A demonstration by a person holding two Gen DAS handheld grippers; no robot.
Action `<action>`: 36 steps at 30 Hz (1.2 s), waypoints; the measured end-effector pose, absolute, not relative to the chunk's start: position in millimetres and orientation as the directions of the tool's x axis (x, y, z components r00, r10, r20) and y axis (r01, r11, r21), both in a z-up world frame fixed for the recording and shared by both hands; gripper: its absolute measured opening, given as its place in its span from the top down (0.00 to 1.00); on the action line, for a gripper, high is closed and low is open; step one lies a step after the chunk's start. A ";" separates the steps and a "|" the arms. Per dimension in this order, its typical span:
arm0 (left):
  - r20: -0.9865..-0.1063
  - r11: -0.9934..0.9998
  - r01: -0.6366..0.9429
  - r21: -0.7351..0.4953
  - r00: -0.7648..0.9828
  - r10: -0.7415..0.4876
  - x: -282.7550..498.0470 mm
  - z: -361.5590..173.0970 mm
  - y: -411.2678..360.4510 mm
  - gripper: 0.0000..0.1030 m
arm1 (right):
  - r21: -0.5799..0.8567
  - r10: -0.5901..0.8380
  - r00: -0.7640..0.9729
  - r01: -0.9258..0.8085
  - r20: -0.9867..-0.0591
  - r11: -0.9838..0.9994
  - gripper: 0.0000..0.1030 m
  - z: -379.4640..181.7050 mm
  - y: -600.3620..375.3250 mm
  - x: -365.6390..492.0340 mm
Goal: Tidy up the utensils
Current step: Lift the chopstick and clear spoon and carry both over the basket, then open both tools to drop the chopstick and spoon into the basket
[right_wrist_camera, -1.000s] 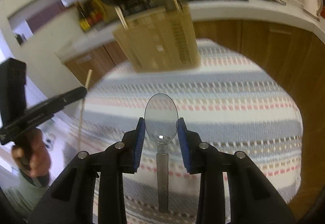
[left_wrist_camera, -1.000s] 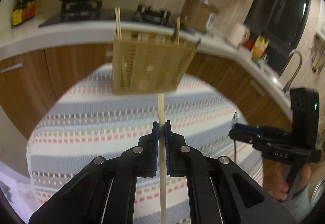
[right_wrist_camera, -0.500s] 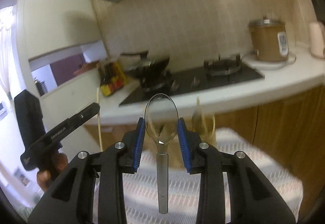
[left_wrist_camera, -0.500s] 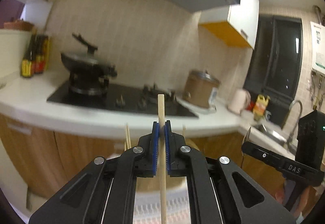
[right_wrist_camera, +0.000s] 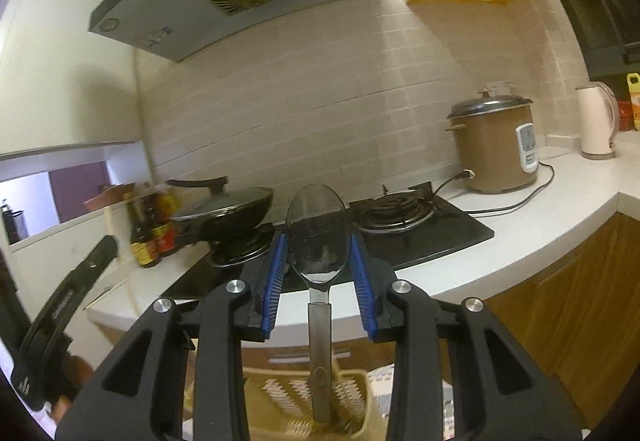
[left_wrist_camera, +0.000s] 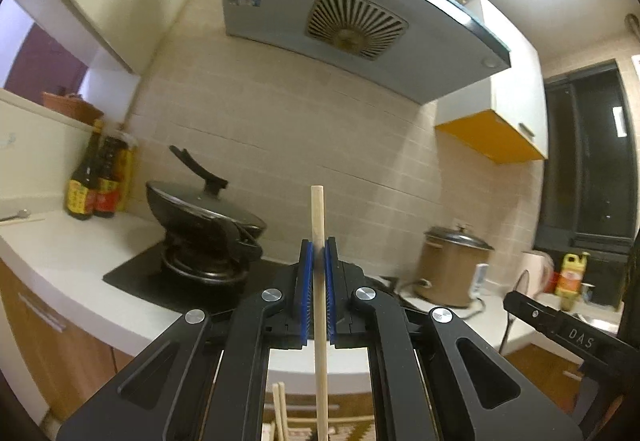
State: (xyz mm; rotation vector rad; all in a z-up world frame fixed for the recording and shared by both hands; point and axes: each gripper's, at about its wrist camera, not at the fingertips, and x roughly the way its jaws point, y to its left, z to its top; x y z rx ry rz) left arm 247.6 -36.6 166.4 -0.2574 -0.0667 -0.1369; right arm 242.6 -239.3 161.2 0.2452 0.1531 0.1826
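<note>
My left gripper (left_wrist_camera: 317, 246) is shut on a wooden chopstick (left_wrist_camera: 319, 305) that stands upright, its top above the blue pads and its lower end down among other chopsticks (left_wrist_camera: 279, 411) at the bottom edge. My right gripper (right_wrist_camera: 318, 241) is shut on a metal spoon (right_wrist_camera: 317, 237), bowl up between the pads, handle hanging down over a slatted bamboo utensil holder (right_wrist_camera: 352, 401) below it. Each gripper shows at the side of the other's view: the right gripper (left_wrist_camera: 560, 329) and the left gripper (right_wrist_camera: 64, 305).
Beyond stands a white kitchen counter (right_wrist_camera: 560, 193) with a black gas hob (right_wrist_camera: 432, 225), a lidded wok (left_wrist_camera: 200, 213), sauce bottles (left_wrist_camera: 96, 185), a brown rice cooker (right_wrist_camera: 496, 145) and a kettle (right_wrist_camera: 598, 121). A range hood (left_wrist_camera: 352, 29) hangs above. Wooden cabinet fronts (right_wrist_camera: 580, 301) lie below.
Both grippers rose and tilted up from looking down at the striped cloth and holder to looking level at the stove wall. The holder slid to the bottom edge. The grips are unchanged.
</note>
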 end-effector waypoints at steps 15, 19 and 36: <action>-0.029 0.953 0.062 -0.295 0.997 -0.074 284.4 109.6 -20.5 0.96 | 0.195 0.165 0.970 -0.130 -0.177 0.972 0.71 117.4 -230.6 256.2; -0.096 0.945 0.113 -0.306 0.984 -0.148 279.2 110.7 -3.9 0.70 | 0.161 0.188 0.961 -0.156 -0.205 0.974 0.58 118.0 -225.1 241.9; -0.338 0.919 0.191 -0.346 0.888 -0.312 156.5 68.6 11.8 0.30 | 0.135 0.175 0.885 -0.128 -0.432 0.982 0.37 60.5 -217.9 110.9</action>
